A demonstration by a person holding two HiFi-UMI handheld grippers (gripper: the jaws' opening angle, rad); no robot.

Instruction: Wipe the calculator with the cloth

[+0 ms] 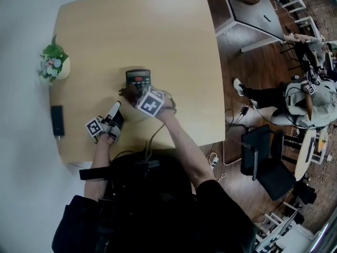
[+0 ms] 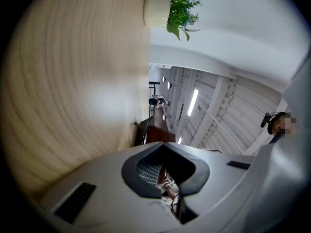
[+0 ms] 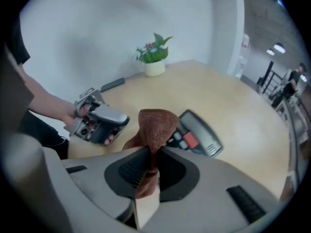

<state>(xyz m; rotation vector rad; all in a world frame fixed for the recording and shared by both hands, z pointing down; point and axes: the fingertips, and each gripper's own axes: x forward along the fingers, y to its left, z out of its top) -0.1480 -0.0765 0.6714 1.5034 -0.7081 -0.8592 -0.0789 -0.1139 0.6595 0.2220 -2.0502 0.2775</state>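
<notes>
R tool (image 3: 149,154): clamped on brown cloth (image 3: 156,123), tilted steeply down
cloth: bunched fold sticks out past tool tips, at near-left end of calc (image 1: 138,78); contact unclear
calc: flat, mid-bench (image 1: 158,30), slightly toward near edge
L tool (image 2: 164,149): jaws together, nothing in them, rolled on its side by near edge, left of R tool
plant pot (image 1: 52,63): left edge of bench

Head view looks steeply down; both gripper views sit low, all sharing the table (image 1: 174,46).
</notes>
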